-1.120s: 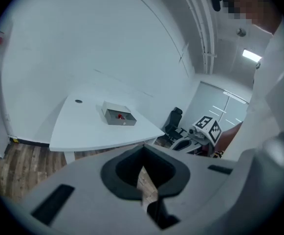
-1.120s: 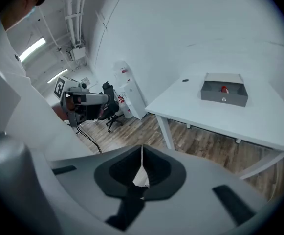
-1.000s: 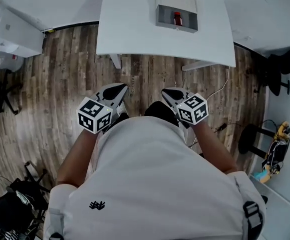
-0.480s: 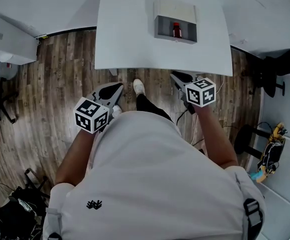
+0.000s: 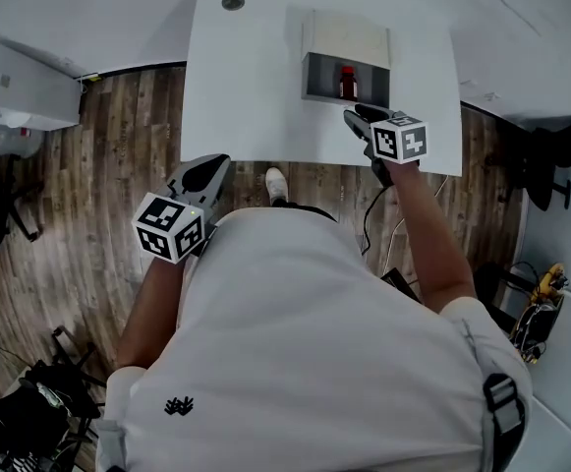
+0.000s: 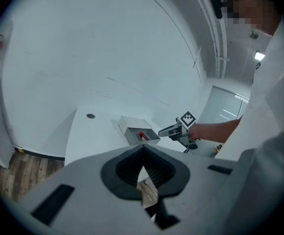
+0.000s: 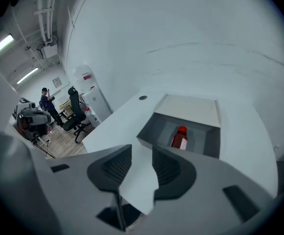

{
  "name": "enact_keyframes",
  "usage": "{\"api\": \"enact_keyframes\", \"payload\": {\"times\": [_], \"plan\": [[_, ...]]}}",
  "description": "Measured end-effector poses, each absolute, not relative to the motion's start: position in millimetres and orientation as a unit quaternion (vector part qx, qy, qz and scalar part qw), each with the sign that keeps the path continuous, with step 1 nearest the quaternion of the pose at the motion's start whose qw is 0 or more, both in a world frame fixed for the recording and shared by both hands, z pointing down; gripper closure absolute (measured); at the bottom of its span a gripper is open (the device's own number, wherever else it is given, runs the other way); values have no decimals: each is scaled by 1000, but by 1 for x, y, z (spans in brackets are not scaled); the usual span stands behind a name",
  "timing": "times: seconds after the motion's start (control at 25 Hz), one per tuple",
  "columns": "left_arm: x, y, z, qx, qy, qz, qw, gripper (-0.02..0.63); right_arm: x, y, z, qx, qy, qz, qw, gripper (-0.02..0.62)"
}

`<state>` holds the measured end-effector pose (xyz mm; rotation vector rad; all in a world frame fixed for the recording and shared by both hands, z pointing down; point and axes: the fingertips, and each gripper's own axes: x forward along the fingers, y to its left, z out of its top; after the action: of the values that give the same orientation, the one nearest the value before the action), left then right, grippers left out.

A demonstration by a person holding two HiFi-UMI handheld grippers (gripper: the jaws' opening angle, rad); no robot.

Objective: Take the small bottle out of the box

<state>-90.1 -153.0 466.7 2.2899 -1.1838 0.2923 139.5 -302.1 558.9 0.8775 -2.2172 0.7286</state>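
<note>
The small bottle, dark red with a red cap, stands upright inside an open grey box on the white table. My right gripper hovers over the table just in front of the box. Its jaws are opening, with nothing between them. In the right gripper view the bottle stands a short way beyond the right gripper, inside the box. My left gripper hangs shut over the floor, short of the table's near edge. The left gripper looks at the box from afar.
The box's pale lid lies folded back behind it. A round grommet sits at the table's far left. A white cabinet stands at the left and a black chair at the right, on wooden floor.
The person has stepped up to the table. My right gripper has moved forward from over the floor to just before the box, and its jaws have parted. My left gripper stayed low.
</note>
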Motion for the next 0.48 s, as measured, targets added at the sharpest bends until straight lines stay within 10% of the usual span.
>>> {"api": "enact_keyframes", "payload": {"times": [0.48], "plan": [[-102,-178,469,813,-496,114,282,600,154,-374,617,328,-804,309,387,367]]}}
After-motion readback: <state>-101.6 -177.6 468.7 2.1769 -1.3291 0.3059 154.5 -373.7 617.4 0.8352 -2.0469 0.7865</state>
